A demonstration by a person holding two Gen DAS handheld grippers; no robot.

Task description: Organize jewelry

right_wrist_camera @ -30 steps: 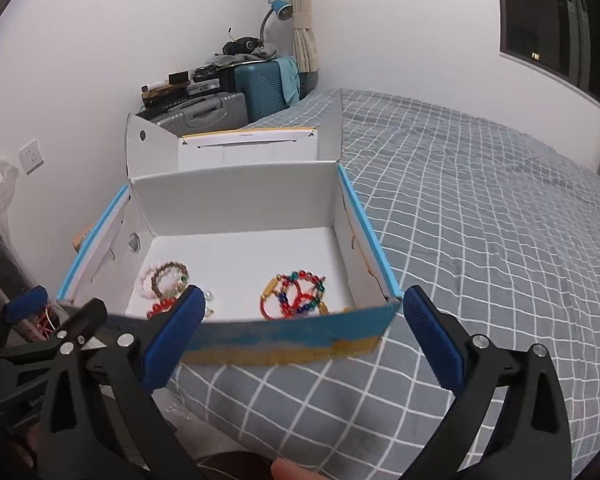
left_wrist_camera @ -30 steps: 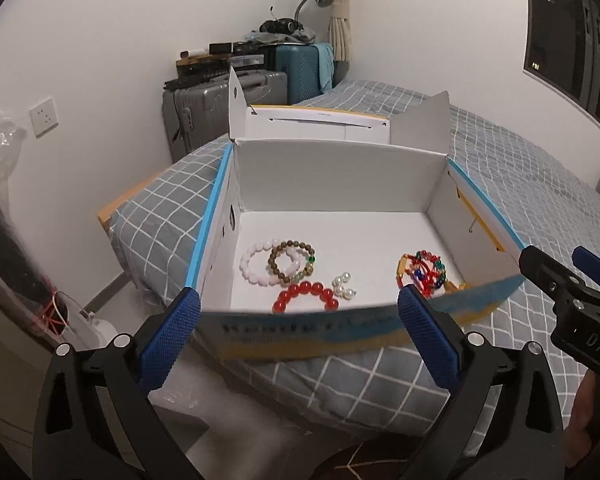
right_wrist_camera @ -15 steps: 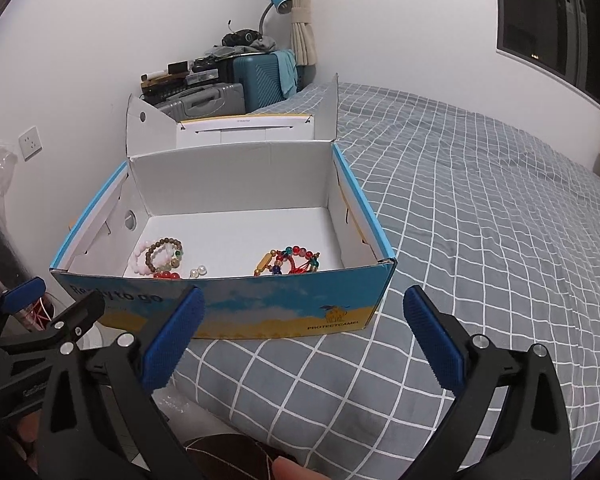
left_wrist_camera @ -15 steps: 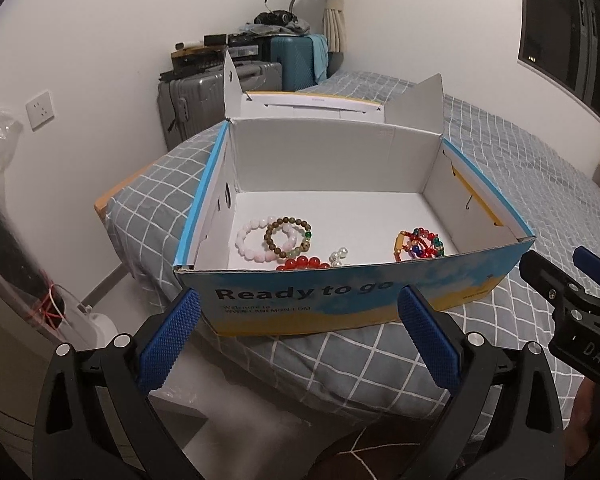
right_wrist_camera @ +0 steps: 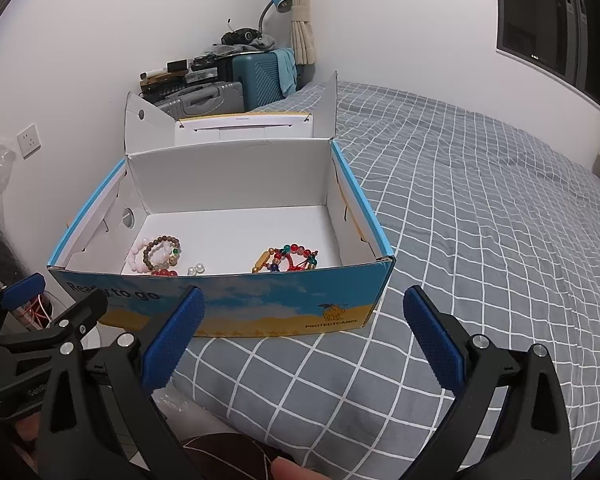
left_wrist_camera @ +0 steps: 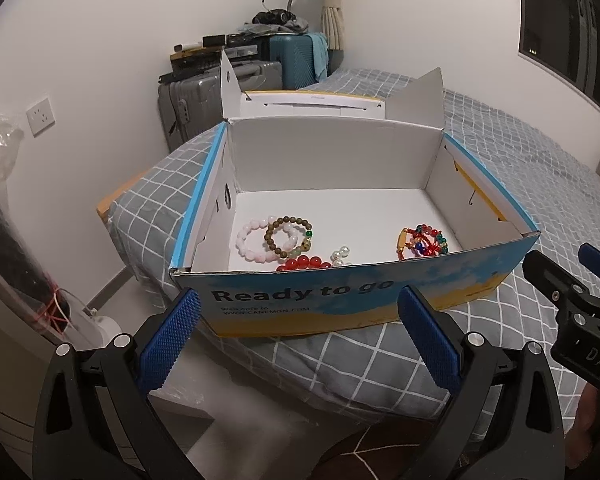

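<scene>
Jewelry all inside the open cardboard box (left_wrist_camera: 352, 304), none seen on the bedspread (right_wrist_camera: 480, 220) around it. Box at the corner of the bed, lid flaps thrown back toward the wall, printed front panel facing both cameras.

Contents, near the front wall:
- Pink bead bracelet (left_wrist_camera: 249, 240) and brown bead bracelet (left_wrist_camera: 287, 239), overlapping, at the left.
- Red bead bracelet (left_wrist_camera: 303, 263), just in front of those two, partly hidden by the front wall.
- Small pearl pieces (left_wrist_camera: 341, 257), loose, beside the red beads.
- Multicoloured bracelet cluster (left_wrist_camera: 420, 240), tangled, at the right, well apart from the rest.

Left gripper (left_wrist_camera: 298, 332): pads spread wide, nothing between them, level with the box front and short of it. Right gripper (right_wrist_camera: 302, 328): likewise spread and empty, aimed at the front right half of the box.

Step in hand: not settled by this view. Consistent with pieces gathered in the box and sorting inside it still due; equally consistent with a finished job and both tools clear of it. Overlap of the left-hand bracelets and the tangle on the right leave the layout short of tidy, by judgement only.

Any reach into the box: up and over the front wall, then down onto one strand. Small round beads likely to roll or slip from the pads; neighbouring strands likely to drag along.
</scene>
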